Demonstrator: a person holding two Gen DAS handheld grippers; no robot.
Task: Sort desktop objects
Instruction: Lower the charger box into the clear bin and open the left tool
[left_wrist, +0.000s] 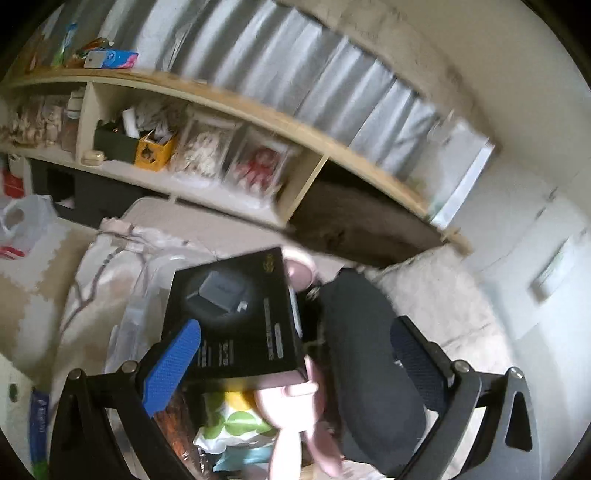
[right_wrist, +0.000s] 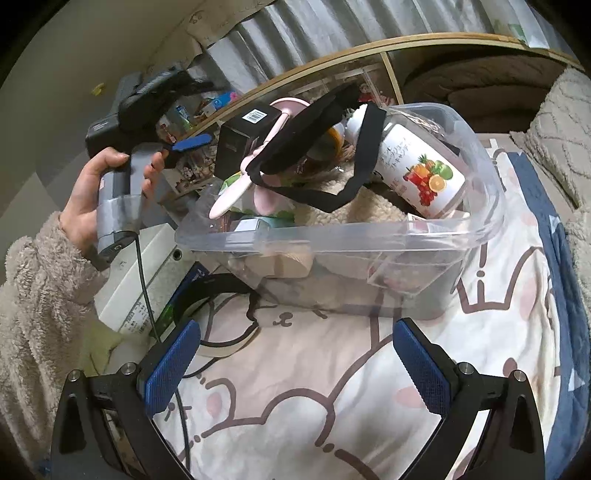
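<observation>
The left tool (left_wrist: 291, 354) stands wide open over a clear plastic bin (right_wrist: 332, 243), with a black box (left_wrist: 236, 314) and a black eye mask (left_wrist: 369, 369) between its blue pads (left_wrist: 173, 365). The left pad lies against the box's near left corner; whether it presses the box cannot be told, and the right pad is partly hidden behind the mask. In the right wrist view a hand (right_wrist: 88, 199) in a fluffy sleeve (right_wrist: 40, 295) holds this tool by its grey handle, just beyond the bin's left end.

The bin sits on a bed sheet (right_wrist: 332, 387) printed with cartoon outlines, with its far side towards a wooden shelf (left_wrist: 229, 99). The box leans at the bin's far left corner, and a pink hand fan (right_wrist: 255, 162) rests beside it with its handle pointing towards the near rim. The mask and its strap drape across the middle of the pile, and a white bottle (right_wrist: 421, 173) with fruit pictures lies tilted against the right wall. Lower in the bin are pale blocks and a green-spotted packet (left_wrist: 236, 424), partly hidden.

The right tool (right_wrist: 295, 369) is open with nothing between its pads, hanging above the sheet near the bin's near wall. A black headband (right_wrist: 210, 288) and a white box (right_wrist: 140, 280) lie on the bed near the bin's near left corner.
</observation>
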